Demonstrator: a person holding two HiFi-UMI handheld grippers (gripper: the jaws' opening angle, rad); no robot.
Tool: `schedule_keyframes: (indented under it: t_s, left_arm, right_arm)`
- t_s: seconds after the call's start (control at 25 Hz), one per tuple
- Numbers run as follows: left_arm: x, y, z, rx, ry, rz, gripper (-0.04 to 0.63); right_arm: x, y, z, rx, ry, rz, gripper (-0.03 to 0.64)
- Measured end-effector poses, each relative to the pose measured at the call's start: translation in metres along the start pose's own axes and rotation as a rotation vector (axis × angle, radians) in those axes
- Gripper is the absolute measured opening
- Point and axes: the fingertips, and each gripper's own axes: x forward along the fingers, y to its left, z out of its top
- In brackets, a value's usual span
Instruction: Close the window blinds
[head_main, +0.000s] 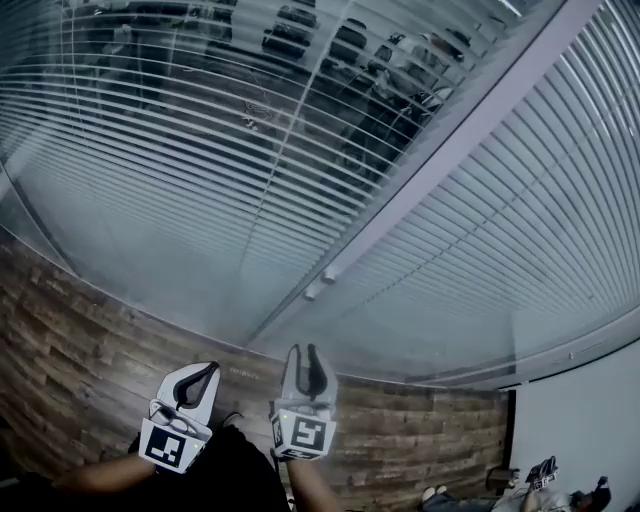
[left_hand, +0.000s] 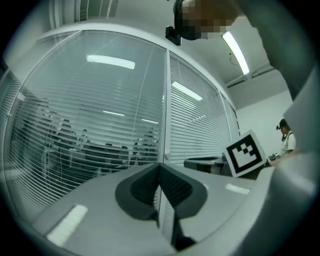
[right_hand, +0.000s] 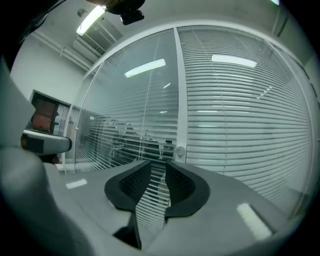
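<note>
My left gripper (head_main: 197, 377) has its fingers closed tip to tip, nothing between them. On my right gripper (head_main: 308, 360) the fingers stand apart, empty. Both point at the window blinds (head_main: 200, 160) ahead. The left blind's (right_hand: 125, 135) slats are tilted open, and the right blind (right_hand: 240, 120) lies shut.

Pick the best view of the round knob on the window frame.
Right gripper view: the knob stands clear on the frame post above the jaws. Head view shows it small; left gripper view barely, at the jaw tips.
</note>
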Motion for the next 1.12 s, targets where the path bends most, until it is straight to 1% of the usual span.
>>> schedule_keyframes:
  t_s: [0.16, 0.28, 0.36, 0.48, 0.6, 0.68, 0.72, 0.76, 0.84, 0.92, 1.0, 1.12]
  left_arm:
    - [0.018, 0.017, 0.009, -0.036, -0.012, -0.007, 0.002]
    - [0.025, 0.026, 0.005, -0.043, -0.031, -0.008, 0.002]
    - [0.028, 0.033, -0.004, -0.047, -0.023, -0.005, 0.002]
    - [0.035, 0.041, -0.008, -0.058, -0.017, 0.002, 0.002]
    - [0.043, 0.048, -0.01, -0.065, -0.01, 0.012, 0.002]
    - [0.047, 0.05, -0.009, -0.066, -0.006, 0.019, 0.002]
    - [0.049, 0.05, -0.008, -0.063, -0.006, 0.019, 0.002]
    - [0.049, 0.05, -0.007, -0.06, -0.006, 0.019, 0.002]
    - [0.05, 0.049, -0.007, -0.059, -0.005, 0.018, 0.002]
    - [0.05, 0.048, -0.008, -0.059, 0.002, 0.013, 0.002]
    - [0.049, 0.047, -0.008, -0.067, 0.007, 0.012, 0.002]
    - [0.05, 0.043, -0.003, -0.073, 0.009, 0.006, 0.002]
  right_arm:
    - [0.044, -0.012, 0.019, -0.096, -0.017, -0.034, 0.097]
    - [0.071, -0.021, 0.014, -0.159, 0.009, -0.043, 0.094]
    - [0.086, -0.03, 0.005, -0.177, 0.028, -0.059, 0.109]
    - [0.105, -0.047, 0.001, -0.199, 0.042, -0.083, 0.132]
    - [0.121, -0.053, -0.001, -0.234, 0.049, -0.078, 0.156]
    - [0.128, -0.055, 0.0, -0.262, 0.052, -0.079, 0.158]
    - [0.129, -0.056, 0.001, -0.262, 0.049, -0.084, 0.137]
    - [0.129, -0.056, 0.002, -0.249, 0.042, -0.088, 0.137]
    - [0.127, -0.056, 0.003, -0.192, 0.018, -0.095, 0.132]
    - [0.124, -0.057, 0.003, -0.082, -0.007, -0.091, 0.132]
    - [0.123, -0.059, 0.005, 0.071, -0.026, -0.082, 0.13]
    - [0.121, -0.066, 0.01, 0.359, -0.05, -0.061, 0.129]
